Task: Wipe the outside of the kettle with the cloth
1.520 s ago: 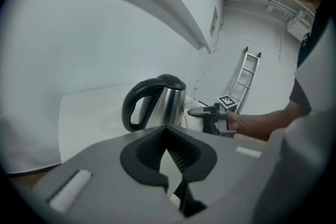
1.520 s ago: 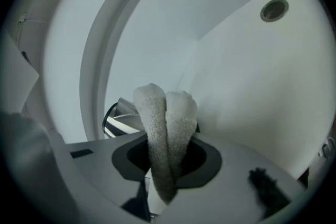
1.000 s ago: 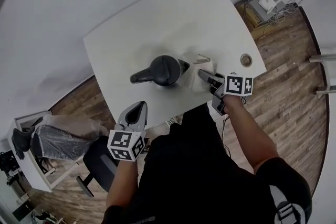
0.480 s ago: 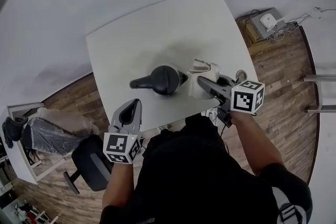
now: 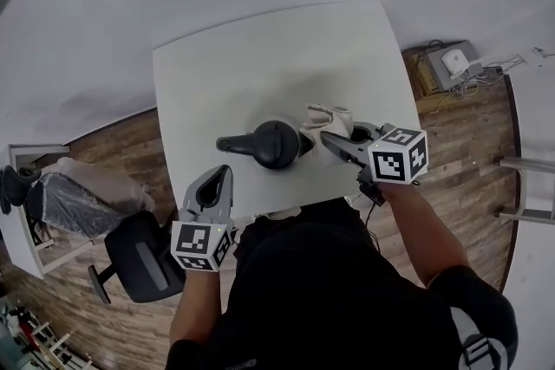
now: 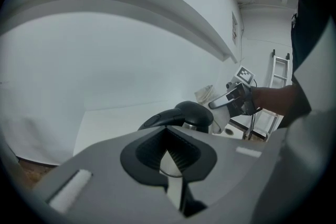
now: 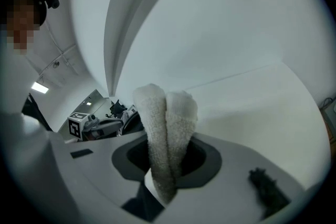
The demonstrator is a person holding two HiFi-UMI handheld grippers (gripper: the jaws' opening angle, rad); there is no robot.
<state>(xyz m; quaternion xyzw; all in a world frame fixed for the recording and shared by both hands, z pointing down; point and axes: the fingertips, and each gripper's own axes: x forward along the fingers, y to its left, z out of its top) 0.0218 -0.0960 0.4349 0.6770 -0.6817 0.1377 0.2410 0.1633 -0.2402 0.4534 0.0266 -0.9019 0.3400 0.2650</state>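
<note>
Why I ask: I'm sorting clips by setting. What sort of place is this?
Probably an office or lab room: a white table on brown wood-plank flooring, a black swivel chair, and a cabled grey device.

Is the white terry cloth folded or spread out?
Folded: the white terry cloth stands doubled in two lobes, pinched by the right gripper.

No legible text, number or brand was found. Left marker cube [image 5: 201, 245] and right marker cube [image 5: 397, 155] bore only black-and-white square patterns. Kettle [image 5: 276, 141] showed no label. Print on the sleeve [image 5: 473, 349] was too small to read.
</note>
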